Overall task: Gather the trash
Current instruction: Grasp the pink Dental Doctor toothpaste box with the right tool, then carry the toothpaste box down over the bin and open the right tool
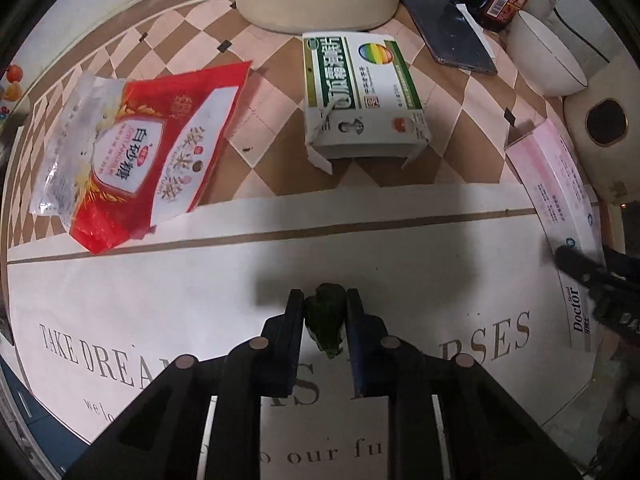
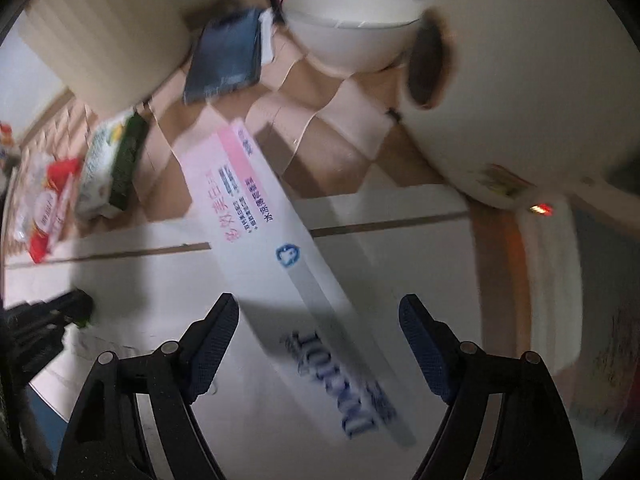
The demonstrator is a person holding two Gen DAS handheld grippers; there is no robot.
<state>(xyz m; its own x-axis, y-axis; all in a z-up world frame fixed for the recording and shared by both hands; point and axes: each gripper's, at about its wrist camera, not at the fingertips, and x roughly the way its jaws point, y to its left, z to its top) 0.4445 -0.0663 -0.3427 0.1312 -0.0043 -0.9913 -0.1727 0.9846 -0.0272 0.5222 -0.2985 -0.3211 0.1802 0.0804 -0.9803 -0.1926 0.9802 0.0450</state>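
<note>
Green, crumpled scrap (image 1: 325,326) is pinched by the left gripper (image 1: 323,304), seemingly for collection; the toothpaste box (image 2: 288,268) is straddled, untouched, by the wide-open right gripper (image 2: 318,314).

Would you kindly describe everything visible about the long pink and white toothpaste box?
The toothpaste box is a long, slim carton, seemingly cardboard, pink at its far end and white toward the near end, with a blue round logo mid-length and blue "Doctor" lettering. It lies flat and diagonal on the table mat, straddling the checked and white areas. Its far end looks open. The right gripper is over its near end, jaws wide on either side, not touching it.
</note>
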